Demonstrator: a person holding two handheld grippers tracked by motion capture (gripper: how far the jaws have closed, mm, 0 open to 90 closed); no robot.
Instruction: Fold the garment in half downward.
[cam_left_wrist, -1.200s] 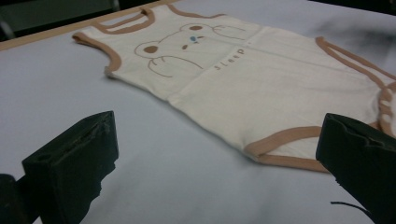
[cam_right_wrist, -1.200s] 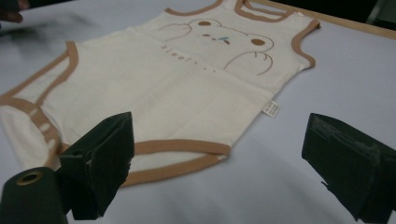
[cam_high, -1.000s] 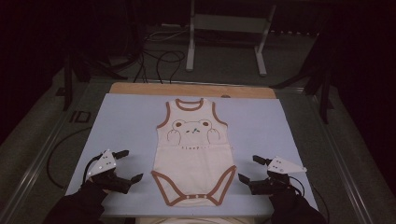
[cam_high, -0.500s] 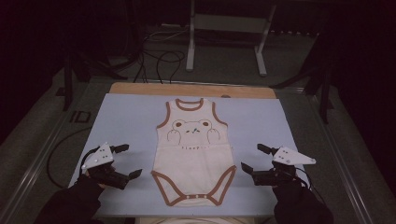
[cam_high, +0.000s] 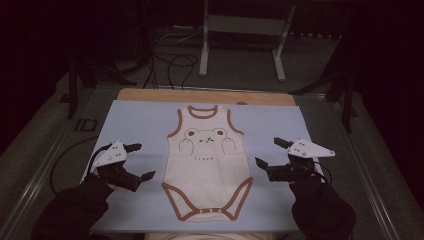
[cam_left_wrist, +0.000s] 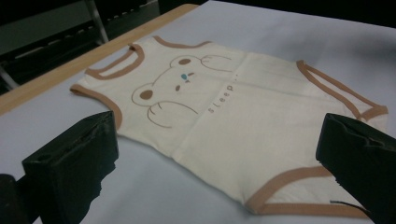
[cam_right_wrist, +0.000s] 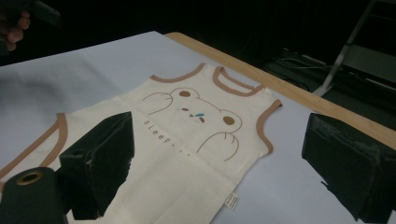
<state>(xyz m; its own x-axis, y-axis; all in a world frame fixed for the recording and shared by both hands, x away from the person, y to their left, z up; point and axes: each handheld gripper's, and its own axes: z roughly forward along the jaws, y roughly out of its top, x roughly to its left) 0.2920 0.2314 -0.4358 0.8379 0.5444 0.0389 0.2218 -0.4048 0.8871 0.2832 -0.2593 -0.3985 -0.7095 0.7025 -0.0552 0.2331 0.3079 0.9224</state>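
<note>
Cream baby bodysuit with brown trim and bear print, flat at centre of the blue-covered table. Left gripper at lower left, right gripper at lower right, both wide open, empty, flanking the garment.

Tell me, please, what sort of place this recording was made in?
Probably a lab or studio recording bench: a bodysuit lies on a blue-covered table, cables trail over the floor, and a metal stand rises behind.
</note>
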